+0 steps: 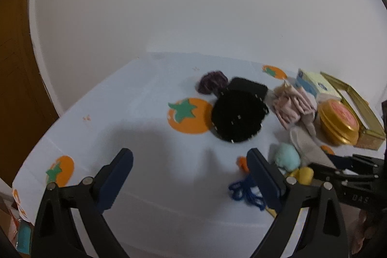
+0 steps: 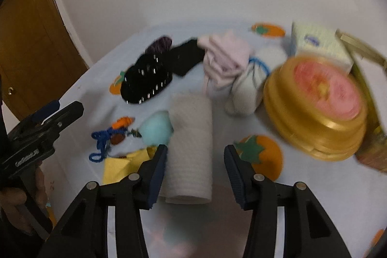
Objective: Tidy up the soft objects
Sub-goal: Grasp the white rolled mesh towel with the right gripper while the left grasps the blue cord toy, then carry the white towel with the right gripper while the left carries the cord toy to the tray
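A rolled pale grey cloth (image 2: 191,127) lies on the tablecloth between the fingers of my right gripper (image 2: 196,149). The left pad is against its side and the right pad stands clear, so the jaws are open. Beside it are a light blue pompom (image 2: 156,129), a yellow cloth (image 2: 121,166) and blue yarn (image 2: 101,139). My left gripper (image 1: 189,156) hangs open over bare tablecloth with nothing between its fingers. Ahead of it lie a black studded piece (image 1: 238,117), a purple scrunchie (image 1: 212,81) and a pink folded cloth (image 1: 292,105).
A round gold tin (image 2: 319,100), a tissue box (image 2: 319,45) and a gold tray (image 1: 358,103) crowd the right side. A white sock (image 2: 249,88) lies by the tin. The table (image 1: 145,125) carries an orange-fruit print; a white wall stands behind, a wooden door at left.
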{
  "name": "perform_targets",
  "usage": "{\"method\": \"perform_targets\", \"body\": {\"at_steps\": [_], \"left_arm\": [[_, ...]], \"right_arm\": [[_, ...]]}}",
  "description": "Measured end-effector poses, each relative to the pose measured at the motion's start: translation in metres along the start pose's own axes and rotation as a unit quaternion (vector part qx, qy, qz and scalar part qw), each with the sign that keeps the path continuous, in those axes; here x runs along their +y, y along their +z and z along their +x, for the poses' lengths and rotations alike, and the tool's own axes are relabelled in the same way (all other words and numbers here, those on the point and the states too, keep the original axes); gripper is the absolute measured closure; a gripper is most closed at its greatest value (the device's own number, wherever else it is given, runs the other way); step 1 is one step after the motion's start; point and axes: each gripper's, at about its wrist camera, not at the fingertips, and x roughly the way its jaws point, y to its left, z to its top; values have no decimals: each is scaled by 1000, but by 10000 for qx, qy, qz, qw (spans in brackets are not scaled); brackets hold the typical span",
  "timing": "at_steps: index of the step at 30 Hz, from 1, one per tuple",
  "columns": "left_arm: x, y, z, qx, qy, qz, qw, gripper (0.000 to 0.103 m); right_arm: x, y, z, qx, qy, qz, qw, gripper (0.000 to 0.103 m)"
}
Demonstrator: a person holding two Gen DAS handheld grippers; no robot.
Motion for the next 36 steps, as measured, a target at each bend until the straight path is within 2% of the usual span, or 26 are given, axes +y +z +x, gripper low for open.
{"method": "perform_targets", "body": {"at_steps": [1,2,5,11,14,15,17,19,20,21,22,23,26,30,33,36], "left_arm": [[-4,-2,2,79,39,83,9999,7],[-7,-2,4,145,80,166,9997,7],[-19,-6,5,247,24,406,9989,7],[-41,-5,13,461,-235,683,9963,9],[-51,-5,29,761,-131,774,9940,26],[-54,-6,36,981,-119,784,9920,29],[-52,-2,35,930,-257,618,9934,36],[-51,-2,37,984,-388,521,9930,48],[-50,-2,36,971,-476,468,9930,58],[-51,-1,35,948,-424,459,9935,68],[-50,-2,36,924,-425,442,9938,74],[-50,-2,35,907,-454,400,9940,87],[-41,-1,34,843,-573,82,9948,88],[-34,6,17,258,-870,-223,9956,89],[-40,15,0,-232,-1102,-224,9934,89],[-56,26,-11,-533,-1294,-75,9901,89]], "right_arm": [[1,-1,-1,-23,33,-35,10000,71],[1,-1,-1,77,154,-56,9998,76],[-2,-4,-8,37,124,-158,9998,82],[-18,-10,-66,-797,161,-50,9967,82],[-29,-8,-91,-1024,205,31,9945,82],[-29,-7,-93,-1053,161,25,9943,82],[-25,-5,-94,-1106,-3,-15,9939,82],[-24,-4,-98,-1104,-121,11,9938,82],[-25,-5,-94,-1101,-119,48,9938,82],[-25,-5,-94,-1102,-98,89,9938,82],[-25,-5,-92,-1106,-113,127,9937,82],[-24,-6,-92,-1120,-141,153,9935,82],[-25,-8,-94,-1179,-193,160,9927,82],[-29,-9,-100,-1326,-369,141,9904,82],[-34,-7,-105,-1459,-490,137,9880,82],[-40,-6,-109,-1562,-613,164,9857,82]]}}
